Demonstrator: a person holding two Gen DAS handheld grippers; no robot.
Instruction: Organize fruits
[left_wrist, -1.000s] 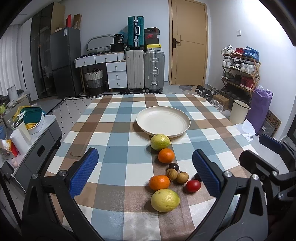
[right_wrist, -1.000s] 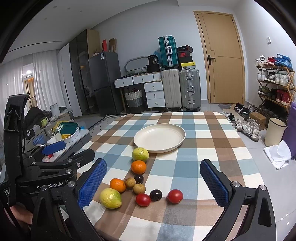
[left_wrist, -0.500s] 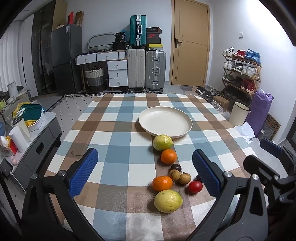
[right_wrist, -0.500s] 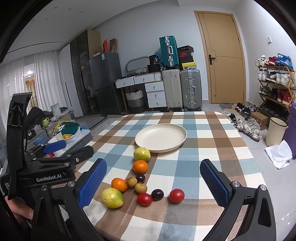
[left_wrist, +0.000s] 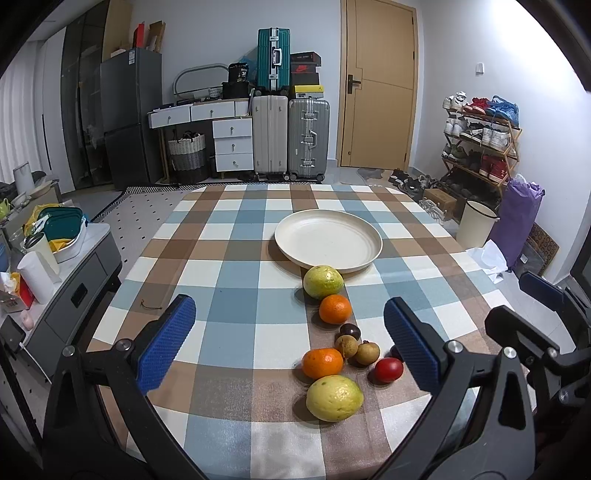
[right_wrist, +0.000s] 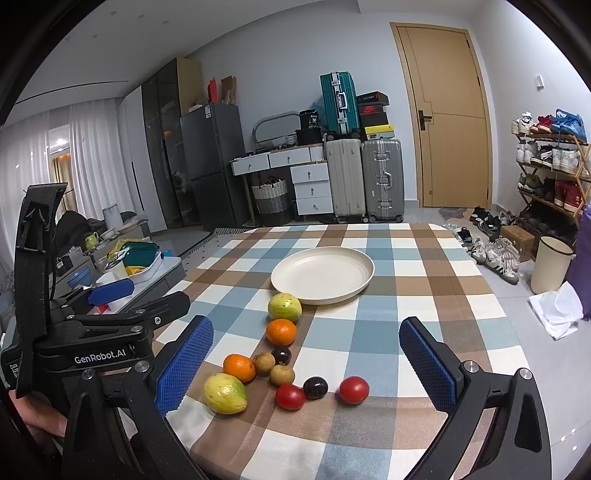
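Observation:
A cream plate sits empty on the checked tablecloth. In front of it lie a green guava, an orange, a second orange, a yellow-green guava, small brown and dark fruits and red tomatoes. My left gripper is open and empty above the near fruits. My right gripper is open and empty, also above them.
The checked table ends near my grippers. A grey side cabinet with containers stands to the left. Suitcases, a drawer unit, a door and a shoe rack are beyond the table.
Both grippers have drifted slightly; the fruits and plate have shifted a little in view. Both stay open and empty.

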